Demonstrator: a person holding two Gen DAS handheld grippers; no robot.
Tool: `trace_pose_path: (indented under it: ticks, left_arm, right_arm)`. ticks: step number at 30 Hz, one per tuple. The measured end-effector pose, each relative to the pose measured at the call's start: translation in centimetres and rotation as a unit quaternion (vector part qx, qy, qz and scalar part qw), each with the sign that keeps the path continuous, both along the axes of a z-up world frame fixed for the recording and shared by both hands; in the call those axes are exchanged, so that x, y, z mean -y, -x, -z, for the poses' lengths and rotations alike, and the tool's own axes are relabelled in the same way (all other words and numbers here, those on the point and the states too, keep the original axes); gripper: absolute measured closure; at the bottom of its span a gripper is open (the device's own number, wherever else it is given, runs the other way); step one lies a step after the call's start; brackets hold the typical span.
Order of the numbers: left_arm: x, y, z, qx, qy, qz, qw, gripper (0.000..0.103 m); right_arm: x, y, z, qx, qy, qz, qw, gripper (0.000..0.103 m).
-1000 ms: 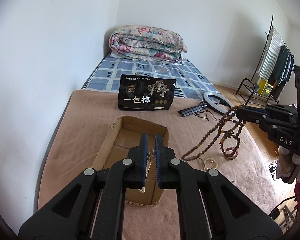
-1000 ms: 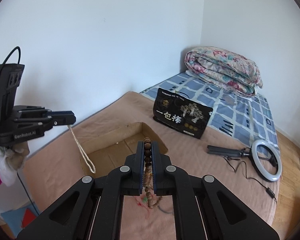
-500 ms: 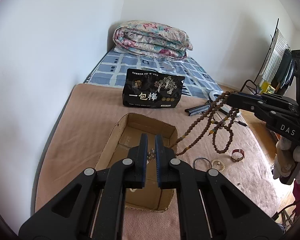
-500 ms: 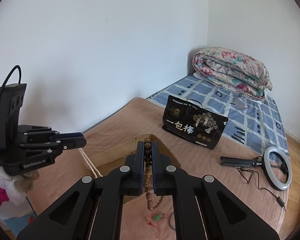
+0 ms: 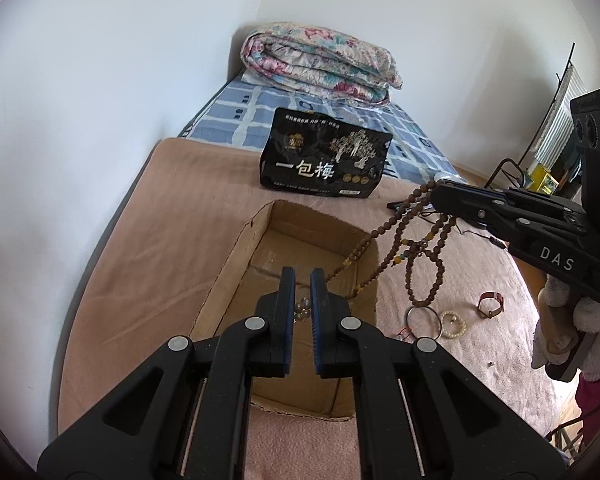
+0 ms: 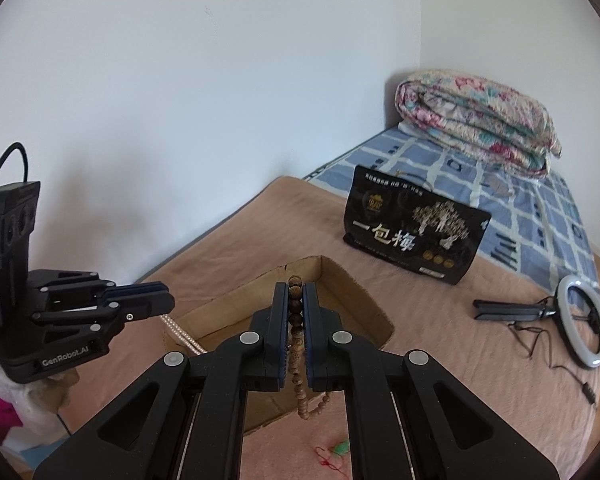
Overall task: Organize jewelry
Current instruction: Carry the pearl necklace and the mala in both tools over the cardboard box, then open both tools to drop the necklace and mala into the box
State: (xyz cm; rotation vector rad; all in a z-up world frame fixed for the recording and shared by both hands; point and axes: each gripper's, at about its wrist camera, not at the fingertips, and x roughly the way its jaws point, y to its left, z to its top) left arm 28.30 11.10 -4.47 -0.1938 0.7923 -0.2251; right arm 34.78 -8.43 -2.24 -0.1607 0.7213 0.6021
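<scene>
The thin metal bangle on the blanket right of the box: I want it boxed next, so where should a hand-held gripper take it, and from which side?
Grip the thin metal bangle across one stretch of its rim, coming from above. It lies flat on the pink blanket, so only its edge offers a pinch. Choose the left side, away from the white bead bracelet lying close beside it.

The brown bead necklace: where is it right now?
The brown bead necklace hangs from the shut right gripper, at the right of the left wrist view, its strands draping over the right wall of the cardboard box, above the bracelets on the blanket.
</scene>
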Motion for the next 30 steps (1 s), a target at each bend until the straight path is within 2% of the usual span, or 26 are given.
trace_pose_path:
  ticks: [18,28,30]
  left_arm:
    - [-0.9,-1.3,5.1,-0.048,-0.002,-0.012,0.9988,0.098]
    - [-0.7,-1.4,6.3,-0.062,-0.010,-0.012,0.9979,0.098]
    - [-0.5,-1.4,6.4,-0.064,-0.015,-0.013,0.9978,0.098]
  right_arm:
    - [-1.6,-2.2,6.4,-0.067,-0.002,0.017,0.998,0.098]
    - [-2.3,-1.8,8.1,-0.079,0.014,0.011,0.997,0.098]
    - [-2.5,-1.7,8.3,-0.079,0.022,0.013,0.997,0.091]
